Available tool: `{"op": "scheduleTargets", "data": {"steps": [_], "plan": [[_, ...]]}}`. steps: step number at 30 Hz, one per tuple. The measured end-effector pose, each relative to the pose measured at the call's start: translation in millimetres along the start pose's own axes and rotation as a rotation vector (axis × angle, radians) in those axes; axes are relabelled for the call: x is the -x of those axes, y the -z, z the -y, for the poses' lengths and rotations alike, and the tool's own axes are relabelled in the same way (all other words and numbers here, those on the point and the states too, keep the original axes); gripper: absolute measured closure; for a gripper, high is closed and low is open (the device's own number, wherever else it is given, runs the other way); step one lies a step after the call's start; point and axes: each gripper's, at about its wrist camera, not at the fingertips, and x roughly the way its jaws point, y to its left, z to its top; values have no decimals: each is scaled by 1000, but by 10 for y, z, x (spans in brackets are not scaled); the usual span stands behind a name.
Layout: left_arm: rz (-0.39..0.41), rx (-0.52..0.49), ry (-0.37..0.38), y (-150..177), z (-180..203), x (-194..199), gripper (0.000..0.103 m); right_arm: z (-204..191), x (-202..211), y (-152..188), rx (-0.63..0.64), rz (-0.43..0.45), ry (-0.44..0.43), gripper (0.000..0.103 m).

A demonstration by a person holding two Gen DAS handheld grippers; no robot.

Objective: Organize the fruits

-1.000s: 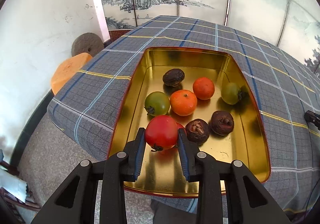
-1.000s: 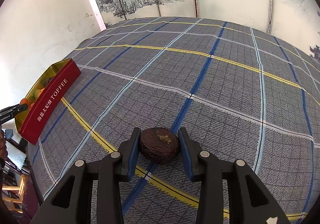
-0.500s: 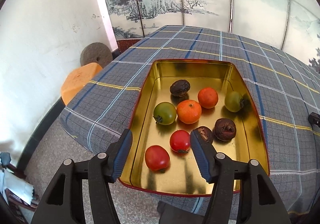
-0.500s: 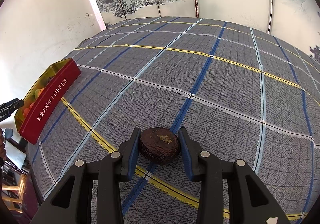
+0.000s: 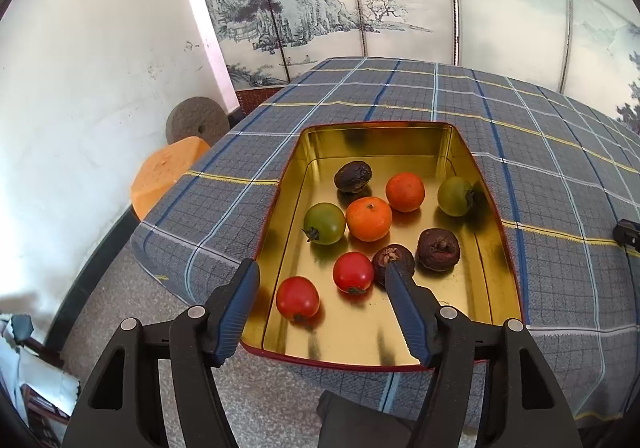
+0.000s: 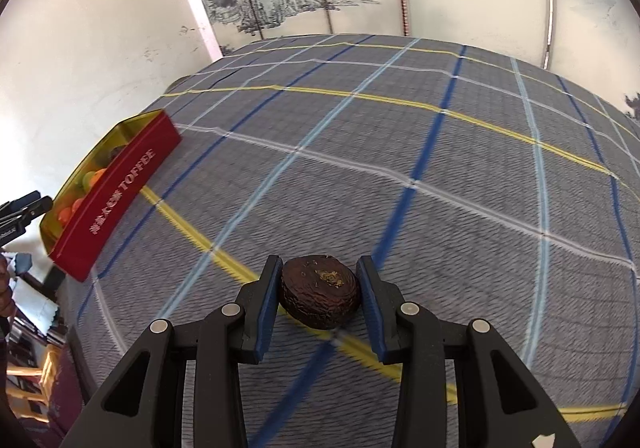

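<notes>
A gold tin with red outer walls sits at the near edge of the plaid table. It holds two red tomatoes, two green ones, two oranges and three dark wrinkled fruits. My left gripper hovers over the tin's near end with its jaws opening. The nearest red tomato lies on the tin floor below them, untouched. In the right wrist view my right gripper is shut on another dark wrinkled fruit over the cloth. The tin stands far to its left.
The plaid cloth covers a wide table. Left of the table stand an orange stool and a grey millstone against the white wall. A painted screen stands behind. The floor drops away just past the tin's near wall.
The left jaws spread and let go of the red tomato, which now lies in the tin's near left corner; the gripper pulled back and up. The right gripper still holds the dark fruit.
</notes>
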Motion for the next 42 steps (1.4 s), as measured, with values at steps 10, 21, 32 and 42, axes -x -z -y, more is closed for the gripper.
{"op": "scheduleTargets", "data": {"steps": [10,21,32,42], "plan": [[26,1,-27,39,-29,96,32,-576,153,-232,60,41,-127,67],[43,41,-54,108,-265,197,31,-1923,250,-543,282,83,-348,67],[42,69,-64,161,-441,201,31,-2542,-262,-555,410,-8,-367,67],[92,94,-40,144,-463,308,31,-2617,-445,-550,383,-38,-391,44]]}}
